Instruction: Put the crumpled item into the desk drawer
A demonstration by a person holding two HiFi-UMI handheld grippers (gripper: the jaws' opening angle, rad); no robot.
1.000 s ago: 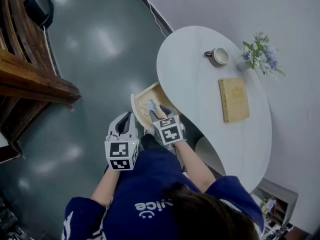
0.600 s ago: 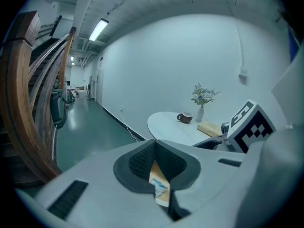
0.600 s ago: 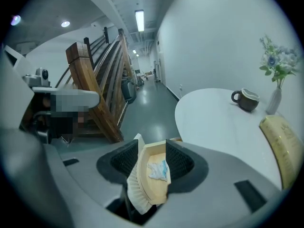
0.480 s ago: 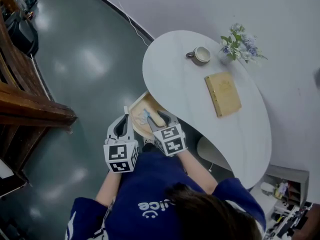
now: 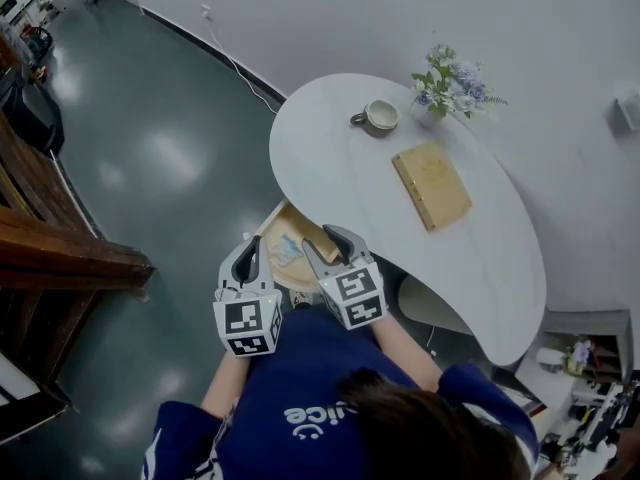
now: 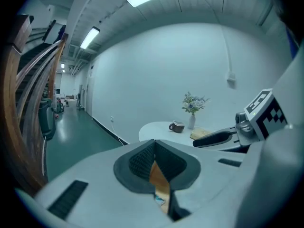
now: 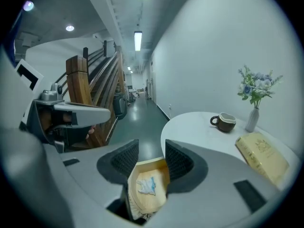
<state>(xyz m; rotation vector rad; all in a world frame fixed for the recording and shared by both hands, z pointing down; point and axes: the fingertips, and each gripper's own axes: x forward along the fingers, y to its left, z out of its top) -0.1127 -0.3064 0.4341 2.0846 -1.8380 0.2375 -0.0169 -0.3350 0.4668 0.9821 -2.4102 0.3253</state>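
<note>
Here the crumpled item (image 7: pixel 146 185) lies inside the open drawer (image 7: pixel 148 163) at the desk's (image 5: pixel 340 158) edge. Our right gripper (image 7: pixel 151 148) hangs above it, jaws apart and empty; our left gripper's (image 6: pixel 153 146) jaws meet on nothing.

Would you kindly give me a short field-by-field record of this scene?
drawer: open, sticking out from under the desk
crumpled item: lying in the drawer
left hand-held gripper: jaws together, holding nothing
right hand-held gripper: jaws apart, holding nothing
on desk: mug, book, vase of flowers
</note>
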